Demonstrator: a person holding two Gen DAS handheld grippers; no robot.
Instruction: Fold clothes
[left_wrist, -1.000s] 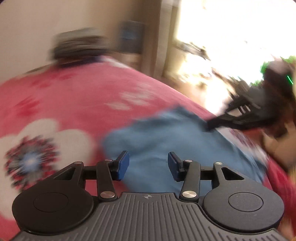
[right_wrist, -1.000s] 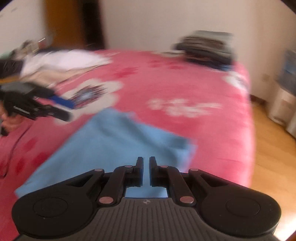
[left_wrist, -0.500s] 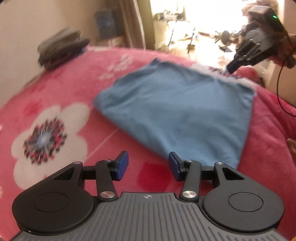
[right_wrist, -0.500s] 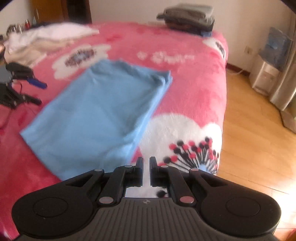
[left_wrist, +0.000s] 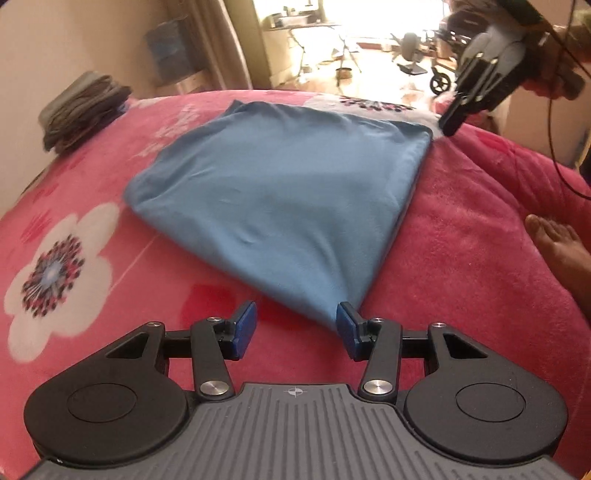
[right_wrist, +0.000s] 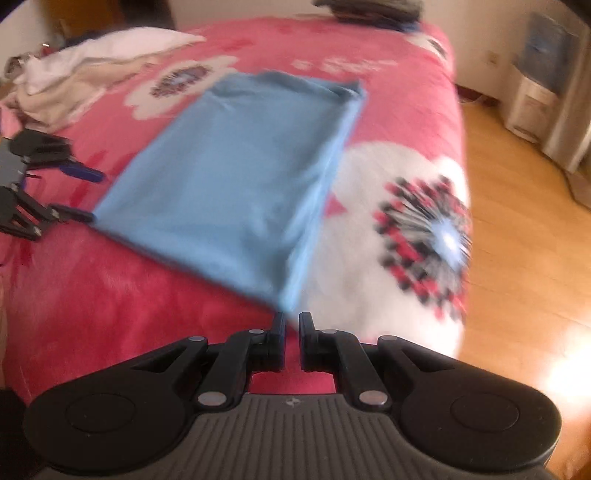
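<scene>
A folded light-blue cotton garment (left_wrist: 280, 192) lies flat on the pink fleece blanket with white flowers (left_wrist: 461, 258). The left gripper (left_wrist: 293, 326) has its blue-padded jaws spread wide at the garment's near corner, gripping nothing. The right gripper (right_wrist: 291, 334) (slightly blurred) is nearly closed and empty, just short of another corner.

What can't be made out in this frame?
- Blue garment: type unclear; it lies folded, hiding sleeves or collar, in both views.
- Right gripper: motion blur in the right wrist view hides whether its nearly closed tips touch the garment's corner.
- Dark stack: items too small to tell apart, left wrist view; cut off by the top edge in the right wrist view.
- White pile: blurred, contents unclear, right wrist view.
</scene>
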